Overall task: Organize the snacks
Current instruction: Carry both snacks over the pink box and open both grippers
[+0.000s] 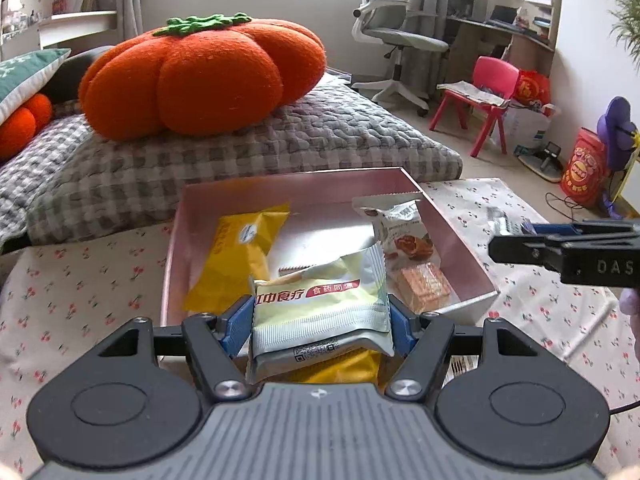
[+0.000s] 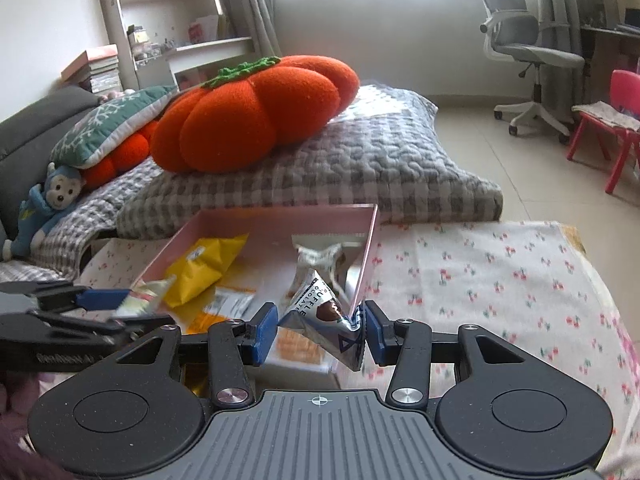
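Note:
In the left wrist view my left gripper (image 1: 322, 320) is shut on a pale green snack packet with a red label (image 1: 320, 308), held just in front of the near edge of a pink box (image 1: 452, 240). Inside the box lie a yellow packet (image 1: 236, 252), a white pastry packet (image 1: 404, 232) and an orange wrapped biscuit (image 1: 426, 286). My right gripper (image 2: 320, 332) is shut on a silver chocolate truffle packet (image 2: 324, 320) beside the box's right wall (image 2: 370, 256). It also shows at the right edge of the left wrist view as the right gripper (image 1: 516, 240). The left gripper (image 2: 100, 300) shows at the left of the right wrist view.
The box sits on a cloth printed with cherries (image 1: 80, 280) over a low table. Behind it lie a grey checked quilt (image 1: 280, 144) and a large orange pumpkin cushion (image 1: 200, 76). A red child's chair (image 1: 480, 100) and an office chair (image 1: 396, 40) stand on the floor at right.

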Demonstrator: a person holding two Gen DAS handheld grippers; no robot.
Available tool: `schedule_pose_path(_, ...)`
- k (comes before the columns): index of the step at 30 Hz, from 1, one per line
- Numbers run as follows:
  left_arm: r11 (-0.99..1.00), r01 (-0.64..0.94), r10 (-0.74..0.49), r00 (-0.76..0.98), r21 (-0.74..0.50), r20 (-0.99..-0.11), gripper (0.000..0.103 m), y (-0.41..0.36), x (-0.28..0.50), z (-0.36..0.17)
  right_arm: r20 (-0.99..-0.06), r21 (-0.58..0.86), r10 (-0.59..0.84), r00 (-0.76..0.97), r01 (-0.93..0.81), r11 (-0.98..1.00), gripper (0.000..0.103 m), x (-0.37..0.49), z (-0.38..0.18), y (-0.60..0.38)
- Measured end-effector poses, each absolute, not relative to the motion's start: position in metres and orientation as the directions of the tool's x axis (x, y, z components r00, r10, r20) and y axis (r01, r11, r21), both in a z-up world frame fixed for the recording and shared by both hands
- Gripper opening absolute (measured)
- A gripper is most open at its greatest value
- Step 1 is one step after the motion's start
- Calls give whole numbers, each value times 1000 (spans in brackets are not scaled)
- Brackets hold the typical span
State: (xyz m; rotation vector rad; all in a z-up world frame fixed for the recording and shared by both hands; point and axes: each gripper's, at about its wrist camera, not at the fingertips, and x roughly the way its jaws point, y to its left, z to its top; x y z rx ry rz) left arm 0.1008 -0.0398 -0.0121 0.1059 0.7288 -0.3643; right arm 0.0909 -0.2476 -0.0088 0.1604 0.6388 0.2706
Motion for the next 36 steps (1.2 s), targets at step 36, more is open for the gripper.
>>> schedule_pose_path(36,899,437,-294,615,7,-732,85,-60,146,-26,-637,265,350,687,-231,936,71,187,-14,-184)
